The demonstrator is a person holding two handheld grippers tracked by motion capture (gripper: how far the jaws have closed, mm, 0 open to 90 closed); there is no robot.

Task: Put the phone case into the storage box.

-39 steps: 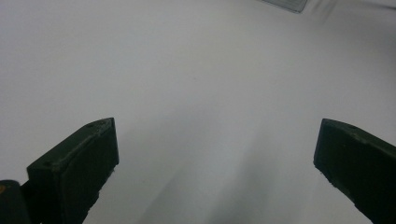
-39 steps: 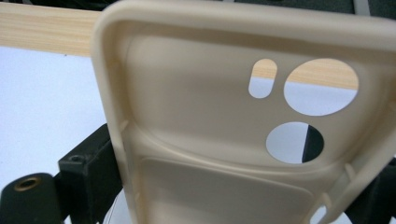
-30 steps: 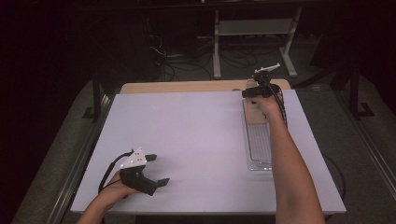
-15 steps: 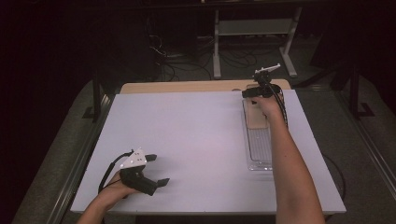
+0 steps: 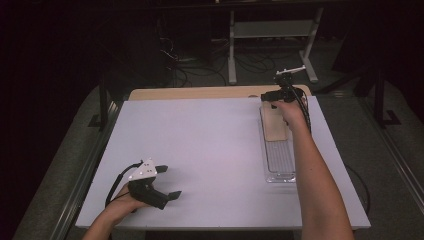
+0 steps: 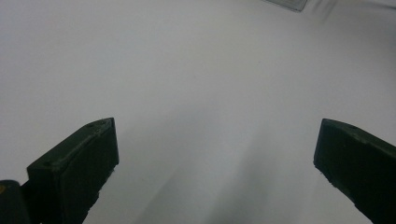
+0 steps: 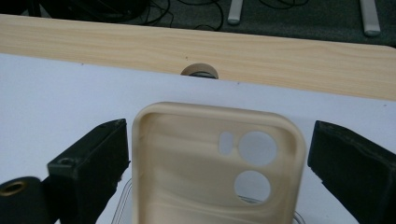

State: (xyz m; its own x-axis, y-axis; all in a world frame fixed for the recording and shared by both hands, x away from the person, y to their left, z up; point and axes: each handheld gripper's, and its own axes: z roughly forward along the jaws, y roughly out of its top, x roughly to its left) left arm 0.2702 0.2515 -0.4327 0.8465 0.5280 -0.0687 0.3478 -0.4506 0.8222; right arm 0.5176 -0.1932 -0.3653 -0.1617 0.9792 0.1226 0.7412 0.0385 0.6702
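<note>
Beige phone case [image 7: 210,163] sits between the right gripper [image 7: 215,154] fingers — apart; left gripper [image 6: 215,163] fingers apart too.

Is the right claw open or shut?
Open. In the right gripper view, the right claw's jaws stand apart on either side of the phone case, touching neither side.

Between the black jaws of the right gripper [image 7: 215,154] sits a plain cream-beige phone case [image 7: 210,163], with no pattern. Beyond the jaws runs a pale wood-grain table edge [image 7: 280,60]. Under the left gripper [image 6: 215,154], also black-jawed, lies a plain white table cover [image 6: 187,70]. A clear tray [image 5: 280,160] looks colourless.
</note>
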